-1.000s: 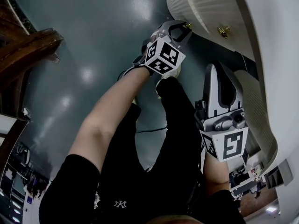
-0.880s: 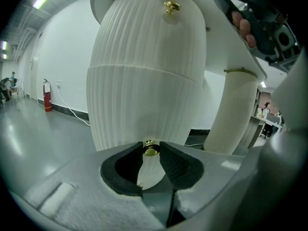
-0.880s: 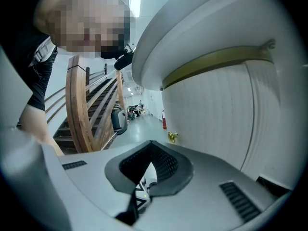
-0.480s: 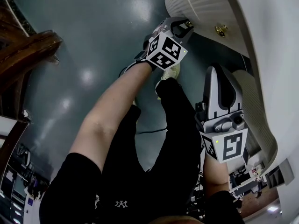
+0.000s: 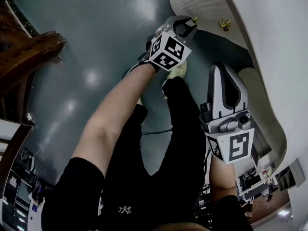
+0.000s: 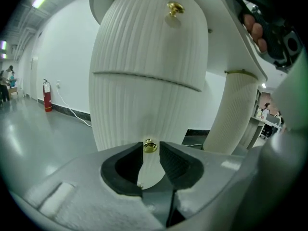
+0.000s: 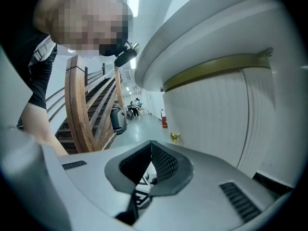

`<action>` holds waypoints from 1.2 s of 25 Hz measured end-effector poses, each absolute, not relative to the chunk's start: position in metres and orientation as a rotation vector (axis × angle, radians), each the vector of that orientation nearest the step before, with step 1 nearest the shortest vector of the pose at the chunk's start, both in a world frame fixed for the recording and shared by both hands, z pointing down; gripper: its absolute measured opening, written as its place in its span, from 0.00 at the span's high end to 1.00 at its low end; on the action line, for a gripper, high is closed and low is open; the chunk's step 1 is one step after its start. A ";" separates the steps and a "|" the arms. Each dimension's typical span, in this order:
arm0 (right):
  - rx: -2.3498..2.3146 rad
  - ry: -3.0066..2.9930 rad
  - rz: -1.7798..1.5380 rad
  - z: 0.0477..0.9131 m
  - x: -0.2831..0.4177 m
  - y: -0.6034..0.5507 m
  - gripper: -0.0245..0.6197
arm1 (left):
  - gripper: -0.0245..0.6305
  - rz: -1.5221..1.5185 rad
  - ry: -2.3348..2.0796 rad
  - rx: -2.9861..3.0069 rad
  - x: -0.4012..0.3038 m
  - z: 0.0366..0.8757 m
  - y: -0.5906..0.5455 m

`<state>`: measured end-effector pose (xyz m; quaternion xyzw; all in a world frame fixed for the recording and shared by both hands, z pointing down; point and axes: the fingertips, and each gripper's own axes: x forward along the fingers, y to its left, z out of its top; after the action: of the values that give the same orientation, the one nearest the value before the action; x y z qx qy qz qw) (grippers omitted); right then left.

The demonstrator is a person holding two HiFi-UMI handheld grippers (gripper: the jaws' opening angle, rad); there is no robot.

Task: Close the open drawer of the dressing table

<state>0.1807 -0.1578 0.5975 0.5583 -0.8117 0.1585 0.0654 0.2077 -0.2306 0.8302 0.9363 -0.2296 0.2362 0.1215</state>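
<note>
The white ribbed dressing table point(image 5: 207, 1) fills the head view's upper right. In the left gripper view two ribbed drawer fronts stack, an upper drawer point(image 6: 149, 37) with a brass knob point(image 6: 175, 7) and a lower drawer point(image 6: 130, 114). My left gripper point(image 6: 150, 147) holds the lower drawer's small brass knob point(image 6: 149, 146) between its fingertips, also seen as the left gripper point(image 5: 191, 22) at the lower knob point(image 5: 195, 19). My right gripper point(image 5: 224, 76) hangs shut and empty beside the table's side panel point(image 7: 216, 114), its jaws meeting in the right gripper point(image 7: 151, 142) view.
The person's legs and shoes point(image 5: 178, 71) stand on the glossy grey floor point(image 5: 96, 42) below the table. A wooden staircase point(image 7: 86, 105) rises to the left, wooden furniture point(image 5: 29, 47) at the head view's left. A cable point(image 6: 72, 112) and a red extinguisher point(image 6: 47, 95) lie along the wall.
My left gripper has moved toward the table with the knob at its tips, and the two brass knobs have drawn closer together. The right gripper has barely shifted.
</note>
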 end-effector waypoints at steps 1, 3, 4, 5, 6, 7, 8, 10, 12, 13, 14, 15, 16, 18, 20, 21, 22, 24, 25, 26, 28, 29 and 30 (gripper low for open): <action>1.684 -2.449 0.485 0.595 0.178 -0.157 0.94 | 0.79 0.694 -0.669 2.730 0.203 0.826 -0.227; 1.683 -2.451 0.497 0.588 0.171 -0.154 0.94 | 0.80 0.697 -0.663 2.728 0.193 0.814 -0.220; 1.683 -2.452 0.502 0.583 0.167 -0.152 0.94 | 0.80 0.693 -0.662 2.729 0.187 0.805 -0.215; 1.683 -2.453 0.507 0.578 0.163 -0.150 0.94 | 0.80 0.686 -0.662 2.730 0.183 0.794 -0.211; 1.682 -2.454 0.510 0.571 0.160 -0.148 0.94 | 0.80 0.678 -0.664 2.733 0.178 0.782 -0.208; 1.682 -2.455 0.512 0.563 0.157 -0.146 0.94 | 0.80 0.670 -0.666 2.735 0.174 0.770 -0.204; 1.683 -2.456 0.512 0.556 0.154 -0.144 0.94 | 0.81 0.663 -0.668 2.736 0.170 0.757 -0.201; 1.692 -2.457 0.513 0.541 0.149 -0.142 0.94 | 0.81 0.647 -0.672 2.739 0.161 0.731 -0.195; 1.714 -2.457 0.513 0.526 0.142 -0.140 0.94 | 0.83 0.631 -0.673 2.750 0.151 0.707 -0.190; 1.725 -2.456 0.513 0.517 0.138 -0.138 0.94 | 0.84 0.625 -0.673 2.755 0.145 0.694 -0.186; 1.736 -2.453 0.514 0.509 0.135 -0.136 0.94 | 0.84 0.620 -0.675 2.758 0.139 0.681 -0.183; 1.745 -2.450 0.514 0.500 0.133 -0.134 0.94 | 0.85 0.616 -0.677 2.761 0.133 0.668 -0.180; 1.754 -2.448 0.512 0.490 0.130 -0.132 0.94 | 0.87 0.610 -0.680 2.764 0.127 0.654 -0.178; 1.769 -2.449 0.507 0.470 0.126 -0.128 0.94 | 0.89 0.595 -0.686 2.777 0.115 0.624 -0.174; 1.779 -2.451 0.507 0.450 0.122 -0.123 0.94 | 0.91 0.574 -0.695 2.790 0.104 0.591 -0.170; 1.783 -2.449 0.507 0.441 0.121 -0.120 0.94 | 0.92 0.559 -0.703 2.796 0.099 0.573 -0.168; 1.788 -2.447 0.506 0.433 0.119 -0.119 0.94 | 0.92 0.539 -0.713 2.802 0.094 0.555 -0.167; 1.797 -2.439 0.502 0.416 0.116 -0.115 0.94 | 0.93 0.503 -0.731 2.808 0.085 0.518 -0.162; 1.801 -2.435 0.499 0.407 0.115 -0.112 0.94 | 0.93 0.491 -0.737 2.807 0.081 0.501 -0.158; 1.803 -2.431 0.494 0.398 0.113 -0.110 0.94 | 0.94 0.479 -0.742 2.807 0.077 0.484 -0.154; 1.802 -2.430 0.481 0.378 0.110 -0.104 0.94 | 0.94 0.453 -0.751 2.812 0.071 0.450 -0.144; 1.800 -2.432 0.474 0.367 0.108 -0.102 0.94 | 0.94 0.440 -0.759 2.813 0.068 0.433 -0.140; 1.798 -2.436 0.467 0.356 0.106 -0.099 0.94 | 0.94 0.428 -0.769 2.814 0.065 0.416 -0.137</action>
<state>0.1063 -0.0992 0.3560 0.5864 -0.7946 0.1523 0.0393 0.0652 -0.1370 0.4164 0.9500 -0.2595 0.1444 0.0966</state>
